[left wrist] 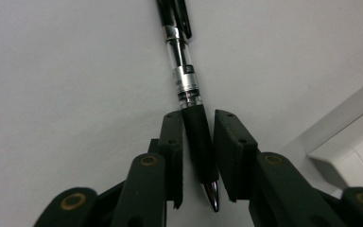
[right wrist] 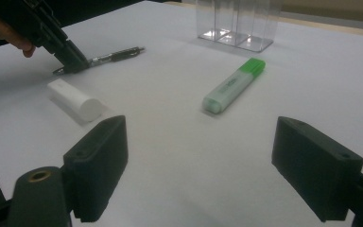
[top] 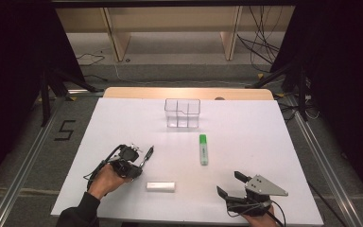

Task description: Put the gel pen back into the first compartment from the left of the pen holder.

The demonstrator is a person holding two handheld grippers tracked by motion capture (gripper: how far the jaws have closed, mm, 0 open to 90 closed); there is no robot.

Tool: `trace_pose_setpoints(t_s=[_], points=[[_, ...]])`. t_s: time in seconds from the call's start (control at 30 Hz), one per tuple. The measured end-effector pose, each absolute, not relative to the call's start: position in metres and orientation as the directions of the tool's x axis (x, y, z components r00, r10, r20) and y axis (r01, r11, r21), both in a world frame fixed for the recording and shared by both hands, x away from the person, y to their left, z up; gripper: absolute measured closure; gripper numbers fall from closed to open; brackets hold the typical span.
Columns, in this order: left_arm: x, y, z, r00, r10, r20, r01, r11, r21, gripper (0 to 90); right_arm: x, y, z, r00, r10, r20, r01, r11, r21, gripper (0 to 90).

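Pen (left wrist: pixel 189 90), a black and clear plastic ballpoint, lay on the white table (top: pixel 246 142) between the left gripper's (left wrist: pixel 198 156) nearly closed jaws, one pad touching its rubber grip, the other just off. Gripped so near the tip, it could pivot or slip. The right gripper (right wrist: pixel 198 165) gaped wide, holding nothing. Beyond stood wooden shelving and grey floor.

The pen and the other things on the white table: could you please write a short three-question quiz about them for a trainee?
1. True or false: the green highlighter stands inside the clear organiser.
2. Which has the pen between its jaws, the left gripper or the right gripper?
3. Fill in: the right gripper's jaws stand wide ____, with nothing between them.
Key: 1 false, it lies on the table; 2 the left gripper; 3 open.
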State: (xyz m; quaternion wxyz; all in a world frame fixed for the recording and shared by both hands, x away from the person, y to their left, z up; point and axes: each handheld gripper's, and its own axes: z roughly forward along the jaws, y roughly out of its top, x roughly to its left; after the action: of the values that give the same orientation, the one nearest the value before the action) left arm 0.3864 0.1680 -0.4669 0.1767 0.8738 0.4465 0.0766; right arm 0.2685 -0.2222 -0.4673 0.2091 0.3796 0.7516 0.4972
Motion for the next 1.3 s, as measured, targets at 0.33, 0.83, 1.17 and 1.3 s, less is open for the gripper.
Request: trace_pose_setpoints(t_s=[0.33, 0.83, 1.17, 1.3], points=[[0.388, 0.173, -0.467, 0.600, 0.799, -0.047, 0.749, -0.540, 0.384, 78.9, 0.268, -0.221, -0.468, -0.628, 0.776, 0.064, 0.364, 0.220, 0.905, 20.3], [0.392, 0.184, -0.451, 0.647, 0.755, -0.106, 0.718, -0.558, 0.415, 79.3, 0.269, -0.219, -0.469, -0.636, 0.768, 0.079, 0.368, 0.212, 0.905, 20.2], [0.386, 0.184, -0.425, 0.688, 0.709, -0.153, 0.683, -0.563, 0.464, 79.3, 0.268, -0.219, -0.467, -0.640, 0.764, 0.082, 0.360, 0.203, 0.911, 20.1], [0.383, 0.173, -0.414, 0.722, 0.676, -0.149, 0.650, -0.587, 0.483, 79.3, 0.268, -0.217, -0.468, -0.643, 0.761, 0.082, 0.360, 0.206, 0.910, 20.0]])
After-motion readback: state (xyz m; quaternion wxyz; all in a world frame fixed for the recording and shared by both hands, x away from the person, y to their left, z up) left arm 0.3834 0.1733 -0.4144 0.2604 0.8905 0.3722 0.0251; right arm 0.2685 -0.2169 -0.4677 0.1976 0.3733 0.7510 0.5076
